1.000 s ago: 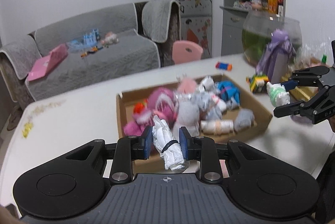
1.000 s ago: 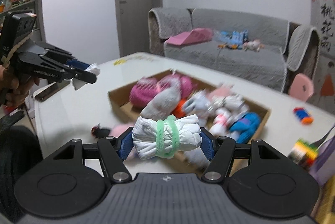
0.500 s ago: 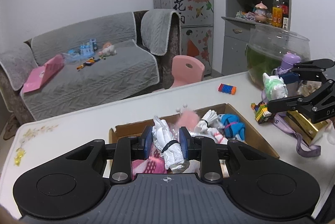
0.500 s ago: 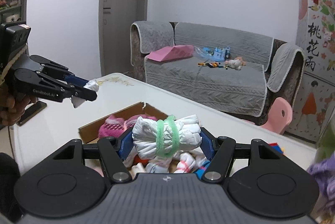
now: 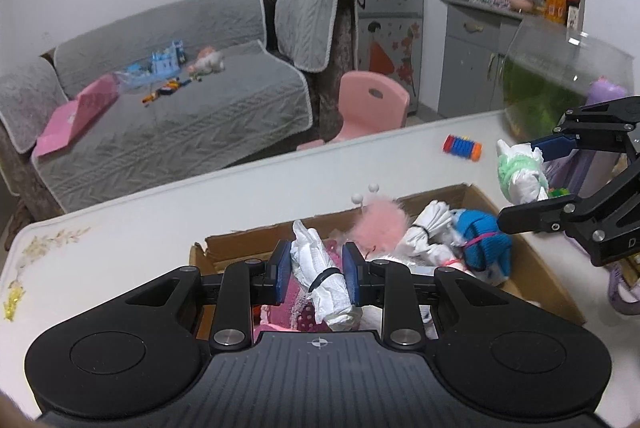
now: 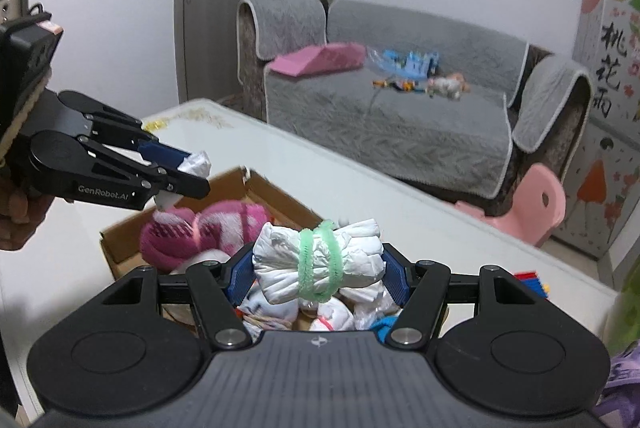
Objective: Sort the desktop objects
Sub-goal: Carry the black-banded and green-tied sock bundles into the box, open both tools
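Observation:
My left gripper (image 5: 316, 274) is shut on a white sock roll tied with a black band (image 5: 324, 278), held above the cardboard box (image 5: 536, 268). It also shows in the right wrist view (image 6: 176, 176). My right gripper (image 6: 318, 274) is shut on a white sock roll with a green band (image 6: 318, 268), also above the box (image 6: 276, 192); it shows in the left wrist view (image 5: 528, 176). The box holds several rolled socks: pink (image 6: 208, 232), blue (image 5: 484, 244), white (image 5: 428, 228).
The white table (image 5: 120, 248) carries a glass fish bowl (image 5: 560, 80), a red-and-blue toy (image 5: 462, 147) and a purple item (image 5: 608, 92) at the right. A grey sofa (image 5: 192, 108) and pink chair (image 5: 372, 108) stand beyond the far edge.
Both grippers have lifted with their sock rolls; the box sits lower in view than a second ago. Since half a second ago the left view shifted slightly.

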A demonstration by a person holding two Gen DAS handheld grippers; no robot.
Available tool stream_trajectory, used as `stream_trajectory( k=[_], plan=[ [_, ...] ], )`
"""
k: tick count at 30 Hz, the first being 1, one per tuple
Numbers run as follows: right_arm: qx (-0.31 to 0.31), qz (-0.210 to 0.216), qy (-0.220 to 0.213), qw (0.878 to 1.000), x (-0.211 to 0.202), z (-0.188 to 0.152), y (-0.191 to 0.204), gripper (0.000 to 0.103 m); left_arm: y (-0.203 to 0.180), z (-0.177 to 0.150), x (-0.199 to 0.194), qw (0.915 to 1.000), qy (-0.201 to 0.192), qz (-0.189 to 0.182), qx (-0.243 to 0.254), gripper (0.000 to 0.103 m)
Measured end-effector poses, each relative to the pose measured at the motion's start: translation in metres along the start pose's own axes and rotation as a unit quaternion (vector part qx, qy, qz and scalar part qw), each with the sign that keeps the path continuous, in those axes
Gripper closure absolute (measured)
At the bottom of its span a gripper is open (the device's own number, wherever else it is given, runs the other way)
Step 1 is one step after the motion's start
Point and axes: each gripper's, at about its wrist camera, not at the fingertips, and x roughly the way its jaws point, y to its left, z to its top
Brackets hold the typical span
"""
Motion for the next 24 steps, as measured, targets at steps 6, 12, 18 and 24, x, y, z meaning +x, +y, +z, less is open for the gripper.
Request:
stream_trajectory(
  k=[6,12,18,24],
  plan=[
    [-0.010,-0.010,0.040,0.999,0.024,-0.012,-0.004,0.042,0.003,0.004,0.031,0.9996,0.029,0.003,0.003,0.069],
    [-0.025,-0.015,0.066,0.997,0.039,-0.021,0.000,0.042,0.003,-0.001,0.051,0.9987,0.050,0.002,0.004,0.069],
    [-0.030,-0.019,0.076,0.997,0.043,-0.026,-0.002,0.041,0.000,-0.002,0.054,0.9985,0.054,0.005,0.010,0.067],
    [-0.033,-0.038,0.053,0.997,0.028,-0.023,0.000,0.022,0.002,-0.002,0.043,0.9991,0.033,0.024,0.006,0.013]
  ],
)
